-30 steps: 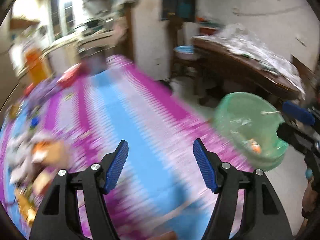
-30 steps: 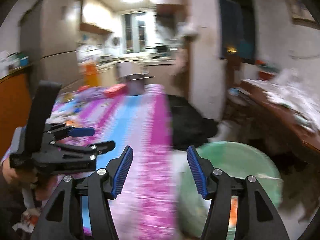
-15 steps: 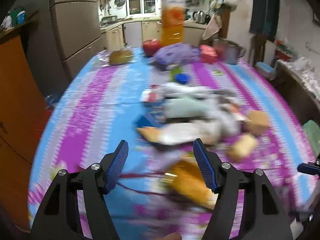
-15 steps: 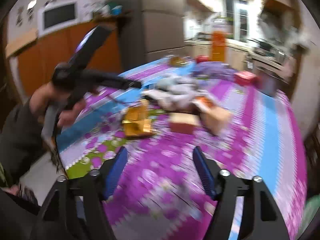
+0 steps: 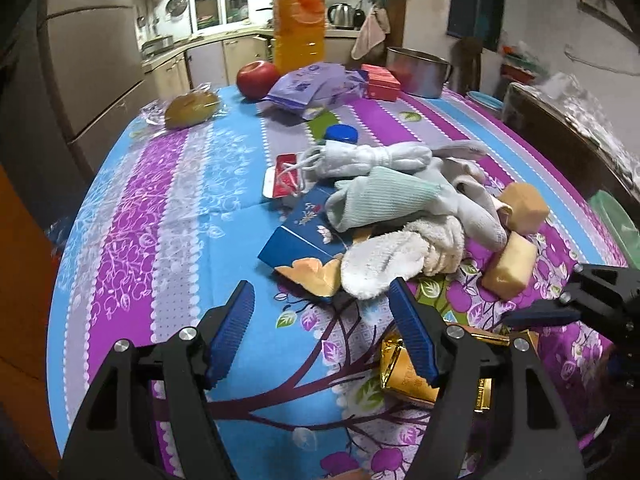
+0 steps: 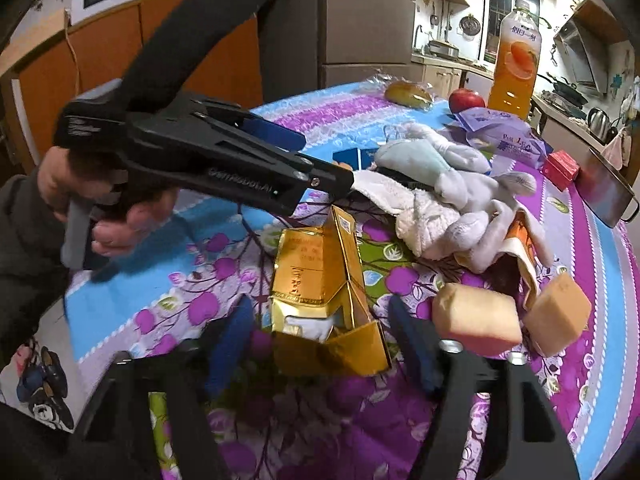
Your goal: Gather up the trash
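Crushed gold carton [image 6: 324, 284], torn open and partly flattened, lies on the floral tablecloth [image 5: 168, 216] at the near edge of the table. Right gripper [image 6: 320, 340] sits low over it with jaws spread wide, one blue pad at each side of the carton's near end; whether either pad touches the carton cannot be told. In the left wrist view the same carton [image 5: 404, 372] shows at 4 o'clock, partly hidden behind the left gripper's right finger.

Left gripper [image 5: 322, 332] hovers above bare cloth, jaws spread, nothing between them. From the right wrist view it enters at 10 o'clock [image 6: 320, 160], held in the person's hand [image 6: 104, 200], its tips close to the sock pile.

At 12 o'clock from the carton lies a heap of white and pale green socks [image 5: 400, 200], resting on a blue box [image 5: 308, 236] and an orange-printed wrapper [image 5: 312, 276]. At 2 o'clock from the carton stand two tan sponge-like blocks [image 6: 476, 320], side by side and just beside the socks.

Farther off, toward 12 o'clock: a blue bottle cap [image 5: 340, 134], a red-and-white packet [image 5: 280, 176], a purple bag [image 5: 316, 84], a red box [image 5: 382, 82], a red apple [image 5: 258, 74], a wrapped bread roll [image 5: 190, 108], a tall orange juice bottle [image 5: 298, 16], and a steel pot [image 5: 418, 72].
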A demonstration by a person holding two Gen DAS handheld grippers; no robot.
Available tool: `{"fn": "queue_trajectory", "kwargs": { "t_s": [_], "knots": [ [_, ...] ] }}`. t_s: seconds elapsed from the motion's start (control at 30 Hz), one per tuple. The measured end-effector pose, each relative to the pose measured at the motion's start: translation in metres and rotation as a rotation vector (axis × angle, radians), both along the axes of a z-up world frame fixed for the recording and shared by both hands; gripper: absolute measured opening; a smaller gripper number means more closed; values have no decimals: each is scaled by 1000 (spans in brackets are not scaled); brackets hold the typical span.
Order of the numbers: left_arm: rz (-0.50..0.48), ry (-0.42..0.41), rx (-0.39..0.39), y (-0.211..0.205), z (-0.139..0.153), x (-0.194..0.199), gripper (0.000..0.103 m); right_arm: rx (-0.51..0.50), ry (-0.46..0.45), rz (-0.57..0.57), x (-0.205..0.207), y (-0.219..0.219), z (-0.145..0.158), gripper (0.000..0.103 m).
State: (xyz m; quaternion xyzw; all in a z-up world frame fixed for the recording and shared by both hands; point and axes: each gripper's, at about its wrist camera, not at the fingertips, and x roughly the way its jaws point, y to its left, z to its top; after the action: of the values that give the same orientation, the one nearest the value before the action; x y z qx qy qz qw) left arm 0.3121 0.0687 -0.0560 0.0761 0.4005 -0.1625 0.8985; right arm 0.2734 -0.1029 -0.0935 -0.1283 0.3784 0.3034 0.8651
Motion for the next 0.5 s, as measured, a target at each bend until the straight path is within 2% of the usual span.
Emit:
{"fn": "queue_trajectory", "kwargs": {
  "t_s": [0.13,0.3,0.5],
  "knots": [
    [-28,-10,-2,1,-2,-3,67,-16,-15,-38,3,-5,-3,51],
    [-102,-34,-20,-12,3,-12,60,56,-52,-78,-28,-35,17,51],
    [-161,-30,25,-46,-2,-3,57,133,-45,-162,-55,-76,22,51]
  ]
}}
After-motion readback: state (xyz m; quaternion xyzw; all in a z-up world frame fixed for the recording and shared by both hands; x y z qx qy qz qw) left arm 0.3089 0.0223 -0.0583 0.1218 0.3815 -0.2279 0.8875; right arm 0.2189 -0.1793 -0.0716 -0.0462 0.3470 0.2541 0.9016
